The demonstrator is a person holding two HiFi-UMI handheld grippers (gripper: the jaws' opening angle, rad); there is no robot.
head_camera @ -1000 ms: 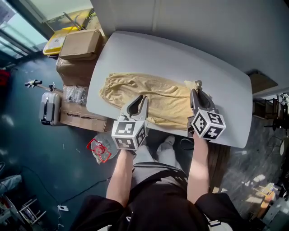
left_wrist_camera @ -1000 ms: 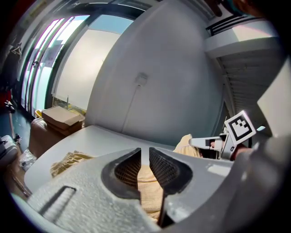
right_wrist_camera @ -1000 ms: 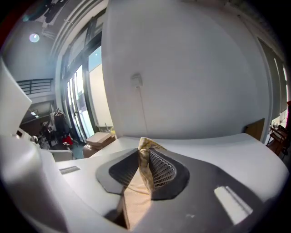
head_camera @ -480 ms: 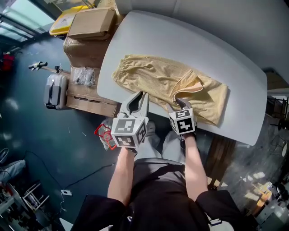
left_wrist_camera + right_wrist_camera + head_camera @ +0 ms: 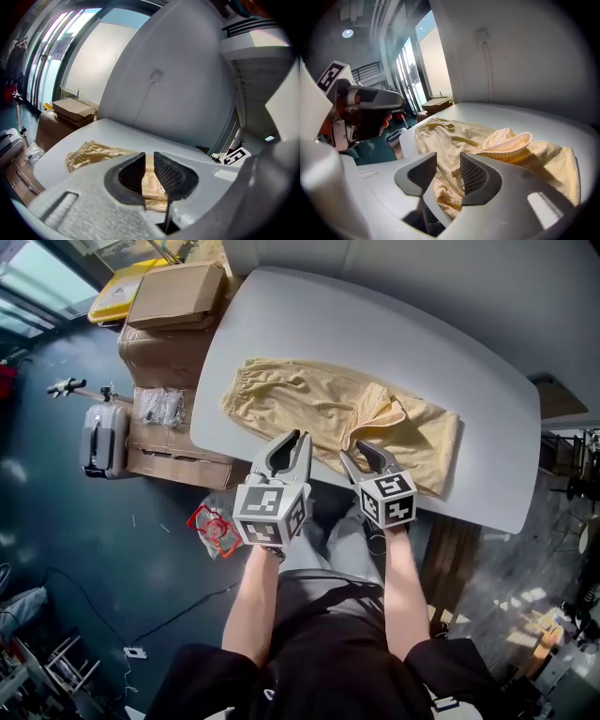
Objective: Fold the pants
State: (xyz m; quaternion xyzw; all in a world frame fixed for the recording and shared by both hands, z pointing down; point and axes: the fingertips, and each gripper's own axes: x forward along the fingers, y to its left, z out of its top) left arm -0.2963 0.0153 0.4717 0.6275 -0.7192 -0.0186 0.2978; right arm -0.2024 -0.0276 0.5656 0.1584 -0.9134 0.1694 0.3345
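Note:
Yellow pants lie spread on the white table, and one part is turned over into a flap near the middle. My right gripper hovers at the near edge just before that flap. Its jaws have just been opening and now stand open; in the right gripper view the cloth lies under the gap of that gripper, not pinched. My left gripper hangs beside it at the near edge with a narrow, empty gap. The left gripper view shows this gripper short of the pants.
Cardboard boxes are stacked at the table's left end, with a grey suitcase and a red object on the floor below. A wall runs along the far side of the table. The person's legs are under the near edge.
The right gripper brought the pants' right end from the far right toward the near edge, came down, and opened. The cloth now lies as a flap. The left gripper sank a little.

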